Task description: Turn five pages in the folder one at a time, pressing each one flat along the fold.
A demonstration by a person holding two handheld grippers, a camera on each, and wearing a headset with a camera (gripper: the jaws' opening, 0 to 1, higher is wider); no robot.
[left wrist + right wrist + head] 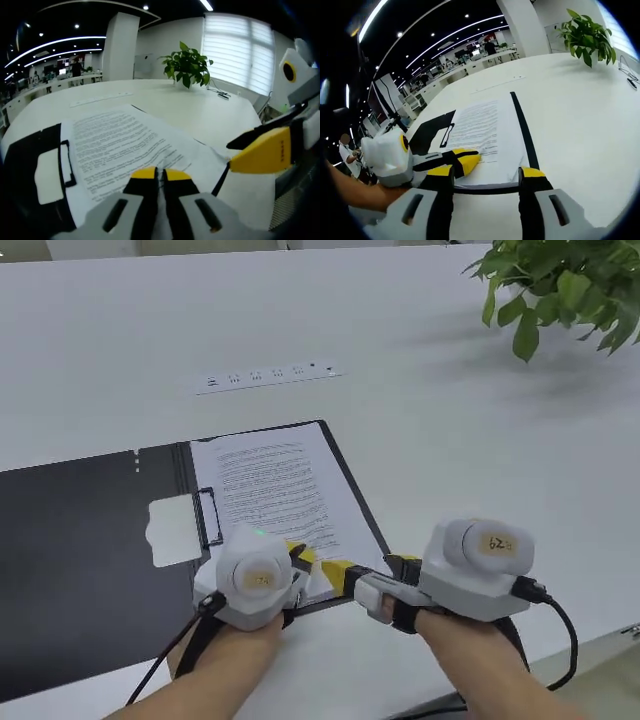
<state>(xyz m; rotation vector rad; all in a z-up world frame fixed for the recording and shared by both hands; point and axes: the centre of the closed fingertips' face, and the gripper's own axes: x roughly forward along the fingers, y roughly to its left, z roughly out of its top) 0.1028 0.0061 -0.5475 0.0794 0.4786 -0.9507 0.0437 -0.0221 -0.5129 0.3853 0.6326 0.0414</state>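
Note:
A black folder (90, 540) lies open on the white table, its printed top page (275, 485) held under a black clip (207, 515). My left gripper (300, 555) is shut, its yellow tips resting on the page's lower part (115, 140); nothing shows between them. In the left gripper view the tips (157, 175) meet over the text. My right gripper (370, 575) is open at the folder's near right corner. Its jaws straddle the folder's bottom edge (485, 190) in the right gripper view, where the left gripper (472, 159) lies on the page (482, 125).
A potted plant (560, 290) stands at the far right of the table. A flush socket strip (268, 373) sits beyond the folder. A white label (172, 530) lies on the folder's left flap. The table's near edge runs just behind my hands.

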